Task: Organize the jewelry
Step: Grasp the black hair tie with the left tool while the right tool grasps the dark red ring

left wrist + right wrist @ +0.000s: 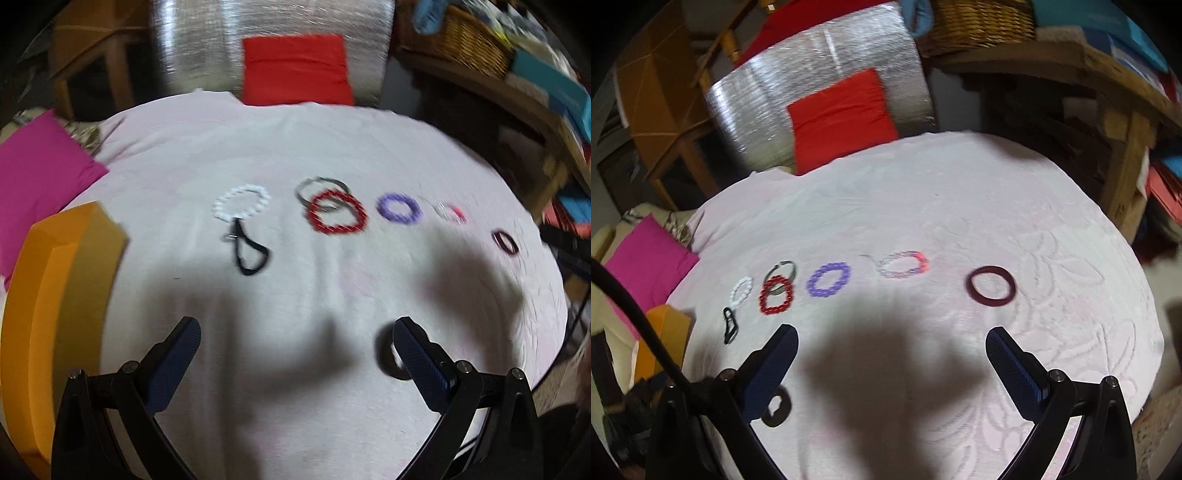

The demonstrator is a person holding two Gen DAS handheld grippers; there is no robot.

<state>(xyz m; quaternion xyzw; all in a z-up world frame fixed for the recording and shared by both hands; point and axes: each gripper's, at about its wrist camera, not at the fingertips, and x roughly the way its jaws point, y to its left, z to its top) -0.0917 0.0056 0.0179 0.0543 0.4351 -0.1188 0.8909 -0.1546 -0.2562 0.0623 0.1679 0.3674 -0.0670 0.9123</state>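
From where I sat, the left hand-held gripper (pixel 295 332) was spread wide with nothing between its blue pads, hovering over the white cloth of the worktop (pixel 295 147). A dark ring (pixel 389 360) lay on the cloth just beside its right finger at the lower right of the frame, partly hidden behind the pad; I could not tell whether they touched. The right hand-held gripper (pixel 890 338) was equally wide and empty, and the same dark ring (pixel 775 408) showed by its left finger at the lower left.

The jewelry ran in a row across the middle of the left view: a white bead bracelet (pixel 242 203) with a black cord loop (pixel 251 253) trailing below it, a thin metal bangle (pixel 321 192) overlapped by a red bead bracelet (pixel 338 216), then a purple bead bracelet (pixel 399 208), a blurred pale and pink bracelet (pixel 450 213) and a maroon bangle (pixel 506 242) at the far right. In the right view the maroon bangle (pixel 991 286) lay above and between the fingers, apart from both.

An orange box (pixel 55 314) stood at the left edge of the left view, a magenta cloth (pixel 40 177) above it, and a red cushion (pixel 295 70) at top centre
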